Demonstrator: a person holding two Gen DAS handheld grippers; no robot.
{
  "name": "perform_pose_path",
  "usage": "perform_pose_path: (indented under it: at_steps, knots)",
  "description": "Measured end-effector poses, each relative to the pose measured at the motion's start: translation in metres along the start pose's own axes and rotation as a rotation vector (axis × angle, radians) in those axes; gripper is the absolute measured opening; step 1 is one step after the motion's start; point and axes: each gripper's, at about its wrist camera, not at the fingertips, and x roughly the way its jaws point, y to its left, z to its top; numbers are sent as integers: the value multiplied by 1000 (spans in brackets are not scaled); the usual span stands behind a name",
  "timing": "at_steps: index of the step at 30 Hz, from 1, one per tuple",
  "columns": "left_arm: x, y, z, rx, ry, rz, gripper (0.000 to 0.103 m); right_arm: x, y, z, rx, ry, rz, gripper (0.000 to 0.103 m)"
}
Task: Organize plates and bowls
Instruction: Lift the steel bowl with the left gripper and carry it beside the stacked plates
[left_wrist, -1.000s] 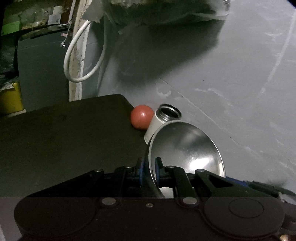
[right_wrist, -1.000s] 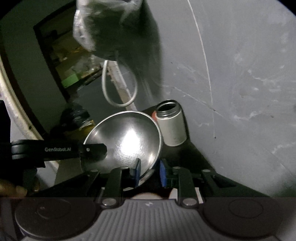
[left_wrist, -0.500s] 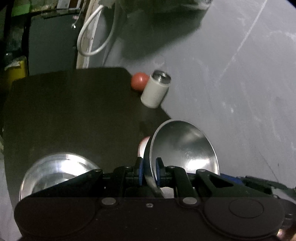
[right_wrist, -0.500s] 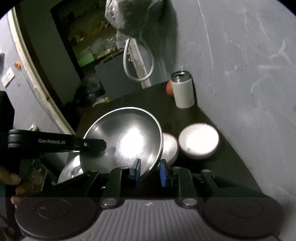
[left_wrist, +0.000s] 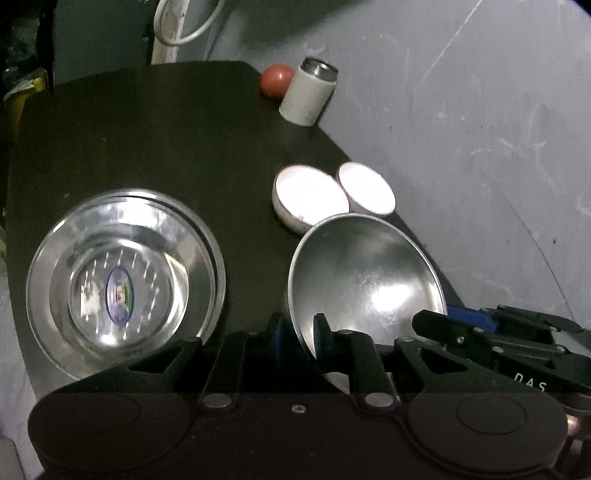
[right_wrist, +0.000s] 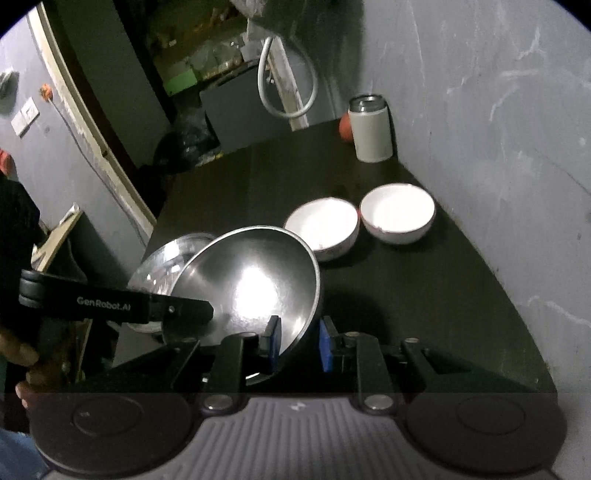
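Both the left hand-held gripper (left_wrist: 297, 334) and right hand-held gripper (right_wrist: 297, 341) pinch opposite rims of a shiny hemispherical steel bowl (left_wrist: 365, 273), tilted above the dark table (left_wrist: 147, 140), beside stacked steel plates (left_wrist: 122, 284)

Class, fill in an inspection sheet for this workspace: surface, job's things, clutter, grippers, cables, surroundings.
Surface: dark table, set against a grey wall.
Job's things: tilted steel bowl held off the table by both grippers; stacked steel plates on the left; two white bowls side by side.
Clutter: white canister; red ball beside it.
Grippers: left gripper and right gripper, jaws on the bowl's rim.
Cables: white hose looped behind the table.
Surroundings: dim, cluttered doorway.
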Motion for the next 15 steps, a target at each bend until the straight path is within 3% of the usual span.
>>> perform_pose_path:
  at_steps: [15]
  knots:
    - [22,-1,-13,0,131,59,18,21,2,-10,-24,139,8,27]
